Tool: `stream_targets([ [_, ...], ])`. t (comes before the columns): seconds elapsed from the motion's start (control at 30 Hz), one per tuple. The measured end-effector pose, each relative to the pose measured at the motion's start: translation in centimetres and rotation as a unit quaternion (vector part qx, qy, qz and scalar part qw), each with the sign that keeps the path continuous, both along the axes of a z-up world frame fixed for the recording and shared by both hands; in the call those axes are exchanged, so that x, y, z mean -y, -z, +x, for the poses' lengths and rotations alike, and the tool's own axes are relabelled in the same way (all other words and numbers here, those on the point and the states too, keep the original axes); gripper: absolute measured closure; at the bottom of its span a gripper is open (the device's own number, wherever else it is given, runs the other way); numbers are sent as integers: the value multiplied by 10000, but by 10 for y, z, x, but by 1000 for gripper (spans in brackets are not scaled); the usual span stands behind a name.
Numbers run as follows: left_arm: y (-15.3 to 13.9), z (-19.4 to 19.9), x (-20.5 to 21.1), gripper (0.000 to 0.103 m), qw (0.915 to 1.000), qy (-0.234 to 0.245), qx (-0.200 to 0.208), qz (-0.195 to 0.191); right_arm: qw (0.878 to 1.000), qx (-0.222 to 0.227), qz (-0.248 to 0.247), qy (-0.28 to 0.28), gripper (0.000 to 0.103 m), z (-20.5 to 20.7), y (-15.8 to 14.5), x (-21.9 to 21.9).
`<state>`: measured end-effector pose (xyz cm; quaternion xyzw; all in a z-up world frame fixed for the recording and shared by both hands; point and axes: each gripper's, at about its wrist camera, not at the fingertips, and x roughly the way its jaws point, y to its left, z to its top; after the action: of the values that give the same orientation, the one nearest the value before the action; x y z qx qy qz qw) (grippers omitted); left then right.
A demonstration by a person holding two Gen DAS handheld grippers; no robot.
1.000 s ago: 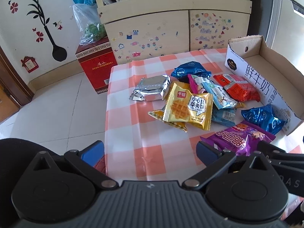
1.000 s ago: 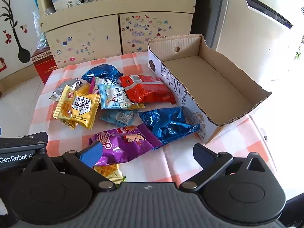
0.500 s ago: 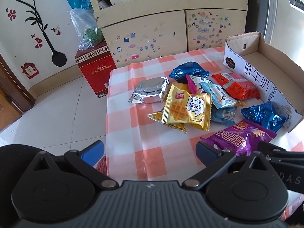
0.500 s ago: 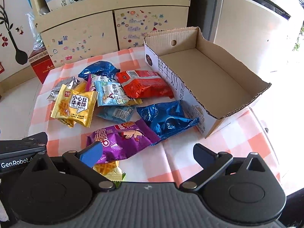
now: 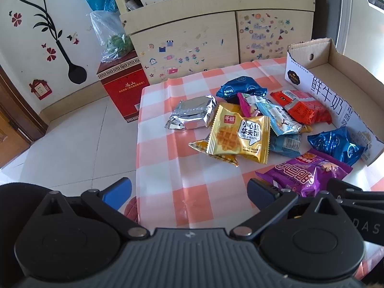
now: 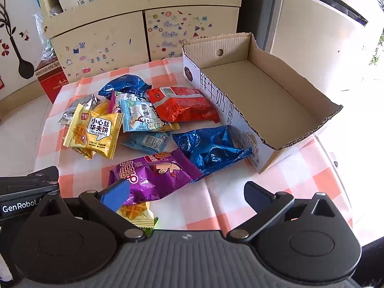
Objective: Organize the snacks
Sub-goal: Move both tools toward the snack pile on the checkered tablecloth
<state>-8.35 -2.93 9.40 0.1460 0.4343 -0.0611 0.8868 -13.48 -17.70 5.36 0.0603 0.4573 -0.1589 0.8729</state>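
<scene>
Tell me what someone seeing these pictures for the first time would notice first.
Probably the bright heap of snack packets on the checked tablecloth, led by the yellow waffle packet at its left and the purple packet nearest the cameras. Next, the cardboard box to the right of the heap, with nothing inside it. Both grippers hover near the table's front edge, jaws open.

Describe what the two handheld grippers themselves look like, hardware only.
Both the left gripper and right gripper have black ribbed bodies, two round pivot housings, black linkage arms with silver pins, and blue pads lining the jaws. White "GenRobot" lettering marks one's side.
</scene>
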Motion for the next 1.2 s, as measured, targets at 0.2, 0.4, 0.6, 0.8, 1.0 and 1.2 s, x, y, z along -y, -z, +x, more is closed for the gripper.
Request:
stream_targets([
  [0.2,0,0,0,2,10000,7,-1,11,10000,-11,-6,0,0,0,0,0],
  [0.4,1,0,-1,2,10000,-3,-16,-2,10000,-43,-39,-2,0,1,1,0],
  [0.6,4,0,-2,2,10000,-18,-49,-34,10000,-78,-57,-10,0,1,2,0],
  [0.8,8,0,-1,2,9999,-25,-103,-85,9999,-133,-76,6,0,1,5,0],
  [1.0,14,1,-3,3,9998,-32,-156,-124,9997,-184,-145,-17,0,2,8,-3],
  [1.2,21,2,-5,4,9994,-8,-271,-226,9995,-250,-210,-36,0,3,12,-3],
])
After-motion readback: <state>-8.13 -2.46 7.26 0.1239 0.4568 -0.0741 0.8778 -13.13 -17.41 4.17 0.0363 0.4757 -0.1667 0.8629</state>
